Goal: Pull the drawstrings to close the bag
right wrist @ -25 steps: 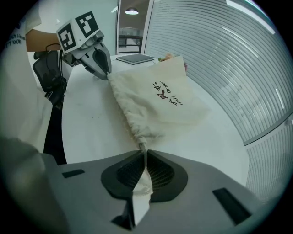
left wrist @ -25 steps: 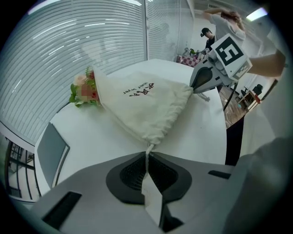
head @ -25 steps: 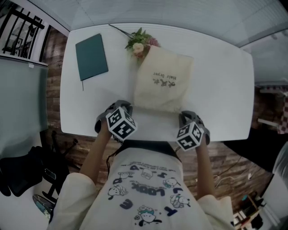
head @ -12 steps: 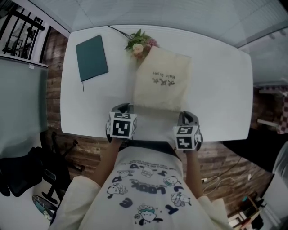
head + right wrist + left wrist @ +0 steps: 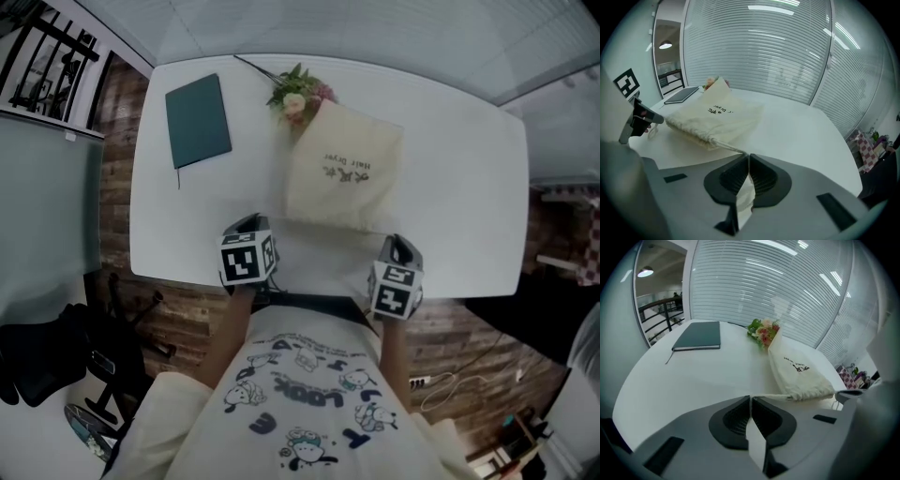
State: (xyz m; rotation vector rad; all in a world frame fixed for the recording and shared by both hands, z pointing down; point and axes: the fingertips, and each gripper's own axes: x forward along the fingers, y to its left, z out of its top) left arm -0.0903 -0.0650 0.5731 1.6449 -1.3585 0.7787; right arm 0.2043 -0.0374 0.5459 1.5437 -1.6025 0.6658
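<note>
A cream drawstring bag [image 5: 342, 178] with dark print lies flat on the white table [image 5: 450, 187], its gathered mouth facing me. My left gripper [image 5: 251, 225] sits at the mouth's left corner and my right gripper [image 5: 394, 244] at its right corner. In the left gripper view the left gripper [image 5: 751, 398] is shut on a drawstring [image 5: 774, 397] that runs to the puckered bag [image 5: 799, 373]. In the right gripper view the right gripper [image 5: 748, 155] is shut on the other drawstring [image 5: 726, 147], which leads from the bag [image 5: 717, 117]. A cream cord end hangs below those jaws.
A dark teal notebook [image 5: 198, 120] lies at the table's far left. A small flower bunch [image 5: 300, 92] rests by the bag's far end. Both grippers hover at the table's near edge, close to my body. Blinds line the wall behind the table.
Both grippers have turned in my hands, so their marker cubes now face up squarely. They stay at the table's near edge. The bag has hardly shifted.
</note>
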